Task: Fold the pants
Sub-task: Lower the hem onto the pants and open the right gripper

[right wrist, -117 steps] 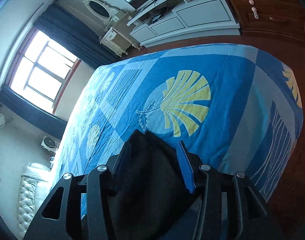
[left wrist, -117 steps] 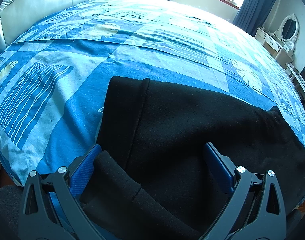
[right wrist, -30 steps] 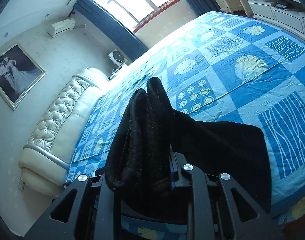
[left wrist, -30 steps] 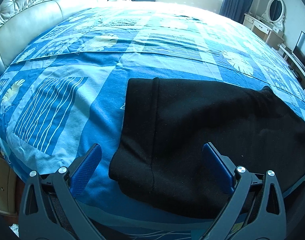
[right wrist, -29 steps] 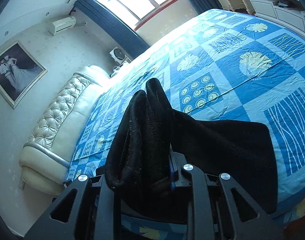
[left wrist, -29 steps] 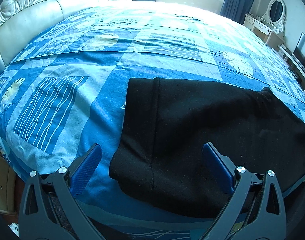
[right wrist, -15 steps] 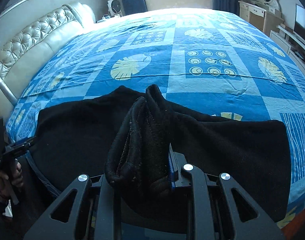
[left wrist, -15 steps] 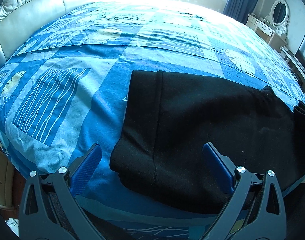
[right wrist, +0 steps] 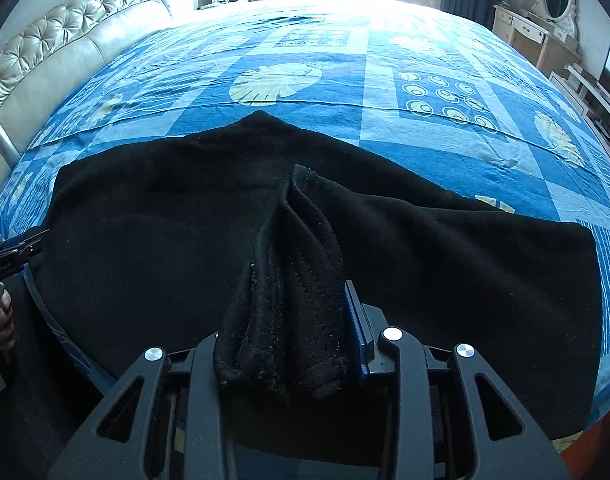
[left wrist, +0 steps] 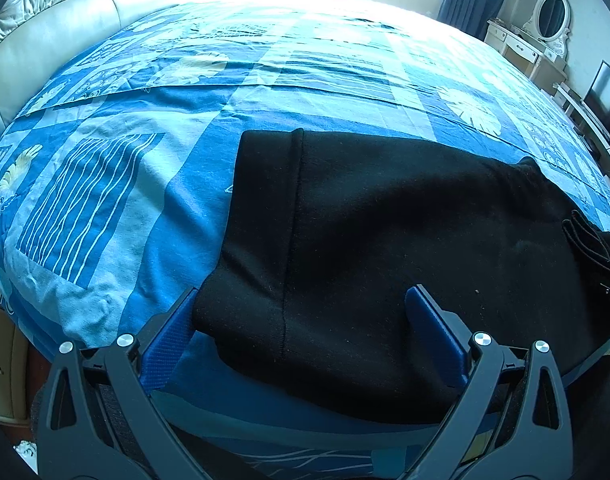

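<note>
The bunched cuff end (right wrist: 289, 280) of the black fleece pants (left wrist: 385, 240) sits between the right gripper (right wrist: 281, 344), whose jaws have just been opening; it should be laid flat, edges matched to the waistband. The left gripper (left wrist: 301, 316) is held apart, nothing clamped.

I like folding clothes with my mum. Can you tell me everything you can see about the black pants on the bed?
The black pants look soft and fleecy, with a thick stitched band at one end. They lie spread across the blue patterned bedsheet, near its front edge. The left gripper stands open around the banded corner. The right gripper has a bunched, folded-over end between its fingers, laid back over the rest; its jaws have just been opening, so the grip is loosening.
</note>
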Tool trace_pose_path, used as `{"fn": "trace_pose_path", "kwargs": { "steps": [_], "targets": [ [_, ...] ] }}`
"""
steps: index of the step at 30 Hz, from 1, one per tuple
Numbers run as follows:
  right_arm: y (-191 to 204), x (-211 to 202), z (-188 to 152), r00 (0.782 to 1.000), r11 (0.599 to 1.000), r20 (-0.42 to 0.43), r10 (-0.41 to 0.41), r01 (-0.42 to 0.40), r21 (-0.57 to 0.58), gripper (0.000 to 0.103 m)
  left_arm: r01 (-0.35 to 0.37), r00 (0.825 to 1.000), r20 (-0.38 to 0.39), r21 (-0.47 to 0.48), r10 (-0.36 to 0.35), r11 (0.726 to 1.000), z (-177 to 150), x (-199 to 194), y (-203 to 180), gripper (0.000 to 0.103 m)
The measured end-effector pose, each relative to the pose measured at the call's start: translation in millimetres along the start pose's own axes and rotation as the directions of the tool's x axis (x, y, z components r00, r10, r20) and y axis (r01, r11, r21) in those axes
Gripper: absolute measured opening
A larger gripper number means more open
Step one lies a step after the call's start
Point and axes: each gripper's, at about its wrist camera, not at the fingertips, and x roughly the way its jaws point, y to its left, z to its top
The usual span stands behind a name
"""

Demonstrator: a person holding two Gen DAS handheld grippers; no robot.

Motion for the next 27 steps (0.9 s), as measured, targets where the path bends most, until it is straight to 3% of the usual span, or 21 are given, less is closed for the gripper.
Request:
{"fn": "trace_pose_path", "kwargs": {
  "steps": [20, 27],
  "targets": [
    [41, 3, -5, 1.0, 0.995, -0.023, 0.006, -0.009, -0.097, 0.057, 0.0, 1.0, -0.008, -0.004, 0.0, 1.0, -2, 3, 1, 0.101],
    [53, -2, -7, 0.999, 0.993, -0.016, 0.028, -0.03, -0.112, 0.059, 0.001, 1.0, -0.007, -0.003, -0.001, 1.0, -3, 3, 1, 0.101]
  ]
}}
